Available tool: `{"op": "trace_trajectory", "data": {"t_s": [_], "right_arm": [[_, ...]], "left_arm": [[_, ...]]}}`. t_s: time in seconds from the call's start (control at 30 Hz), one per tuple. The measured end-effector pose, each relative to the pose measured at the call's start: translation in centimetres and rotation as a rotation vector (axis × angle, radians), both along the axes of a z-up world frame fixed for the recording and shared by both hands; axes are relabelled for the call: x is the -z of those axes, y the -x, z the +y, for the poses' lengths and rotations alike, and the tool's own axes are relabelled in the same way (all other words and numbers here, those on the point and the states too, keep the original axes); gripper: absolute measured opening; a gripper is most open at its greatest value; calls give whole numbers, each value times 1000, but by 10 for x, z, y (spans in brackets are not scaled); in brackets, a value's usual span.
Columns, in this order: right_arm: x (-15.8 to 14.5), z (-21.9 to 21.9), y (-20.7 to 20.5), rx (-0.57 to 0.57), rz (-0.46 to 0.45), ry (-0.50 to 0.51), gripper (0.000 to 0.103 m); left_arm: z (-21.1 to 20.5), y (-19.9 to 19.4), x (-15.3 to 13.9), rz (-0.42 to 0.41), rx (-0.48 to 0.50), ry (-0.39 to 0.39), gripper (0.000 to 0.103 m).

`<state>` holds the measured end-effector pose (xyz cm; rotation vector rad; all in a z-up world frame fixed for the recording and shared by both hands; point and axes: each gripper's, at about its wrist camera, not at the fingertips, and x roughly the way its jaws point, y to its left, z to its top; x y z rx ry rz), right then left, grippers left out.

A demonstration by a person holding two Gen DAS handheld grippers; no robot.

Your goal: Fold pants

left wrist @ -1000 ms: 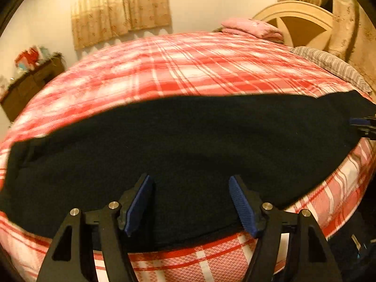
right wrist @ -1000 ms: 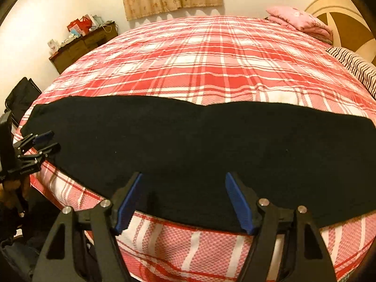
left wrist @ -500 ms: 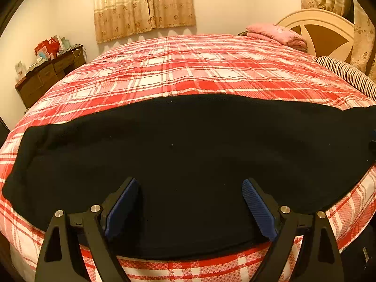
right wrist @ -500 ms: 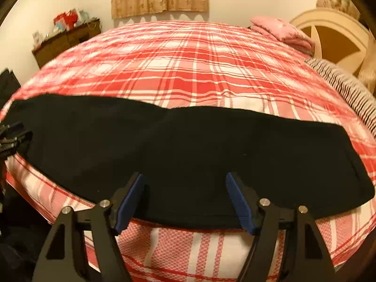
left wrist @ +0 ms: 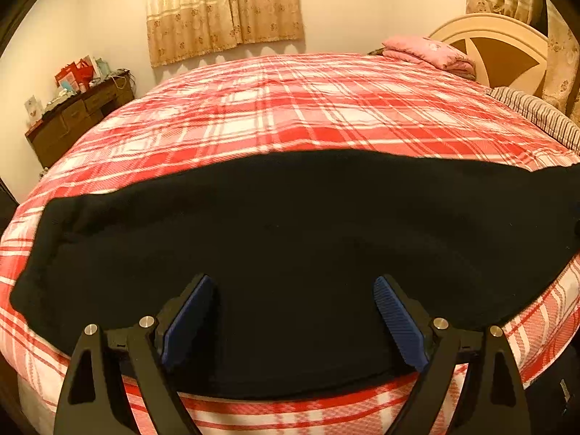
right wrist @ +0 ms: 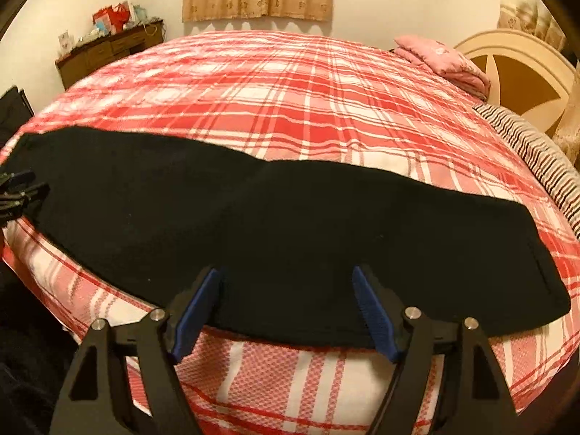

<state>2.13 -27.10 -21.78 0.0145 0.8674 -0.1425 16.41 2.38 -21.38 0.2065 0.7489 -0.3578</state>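
Note:
Black pants point(left wrist: 290, 246) lie flat in a long strip across the near edge of a bed with a red and white plaid cover point(left wrist: 290, 108). They also show in the right wrist view point(right wrist: 275, 239). My left gripper point(left wrist: 293, 282) is open and empty, hovering over the pants' near edge toward their left end. My right gripper point(right wrist: 286, 279) is open and empty, over the near edge toward the right end. The left gripper's tips point(right wrist: 18, 188) show at the far left of the right wrist view.
A pink folded blanket point(left wrist: 427, 52) and a cream headboard point(left wrist: 504, 54) are at the far right. A striped pillow point(right wrist: 533, 152) lies along the right side. A dark wooden dresser point(left wrist: 76, 116) with clutter stands at the far left by the wall.
Both grippers have pulled back and swung slightly; the left one opened wider. The pants have not moved.

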Motion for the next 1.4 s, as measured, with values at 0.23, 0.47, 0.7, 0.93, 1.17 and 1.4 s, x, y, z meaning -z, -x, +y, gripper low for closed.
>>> {"op": "trace_trajectory", "data": {"t_s": [0.23,0.47,0.7,0.93,1.17,1.4], "right_arm": [[-6,-8,7,6,-11,-33,78],[-13,-33,10,74,-32,-67,78],[-20,-32,17,69,-59,-72,78],[-45,-122,68,330,-250,-265,72],[-50,-170,87,473,-298,-338,67],[-32,-178,70,442,-272,-355,55]], "left_arm": [[30,-15,-4,1,-80,15,92],[50,-26,5,15,-137,0,92],[60,-25,-12,-50,-162,2,92],[99,-39,-14,-34,-276,17,92],[106,-44,-14,-66,-296,-21,92],[111,-44,-16,-107,-305,-52,92]]}}
